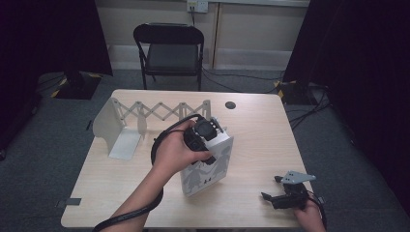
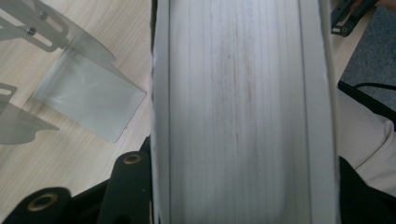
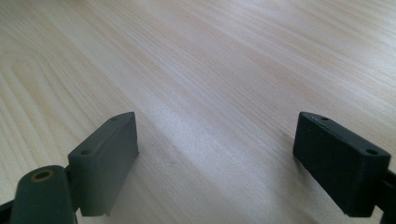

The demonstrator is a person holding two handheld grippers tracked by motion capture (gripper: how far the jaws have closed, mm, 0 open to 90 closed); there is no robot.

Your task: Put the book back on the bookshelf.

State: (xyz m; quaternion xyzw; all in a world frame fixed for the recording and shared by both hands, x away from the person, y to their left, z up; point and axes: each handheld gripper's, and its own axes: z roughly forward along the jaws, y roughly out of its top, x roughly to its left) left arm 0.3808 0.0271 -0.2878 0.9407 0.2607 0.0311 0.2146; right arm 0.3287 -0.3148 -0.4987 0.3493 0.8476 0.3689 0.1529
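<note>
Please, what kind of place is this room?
Probably a recording studio or lab: black curtains hang at both sides, cables run over grey carpet, and a folding chair stands behind one wooden table.

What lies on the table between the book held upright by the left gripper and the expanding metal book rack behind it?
Nothing visible: bare table separates the book, clamped by the left gripper, from the rack.

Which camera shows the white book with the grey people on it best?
The high view: there the whole white book with grey figures on its cover stands upright on the pale wooden table, gripped by the left tool. The left gripper view gives a close look at its page edges.
</note>
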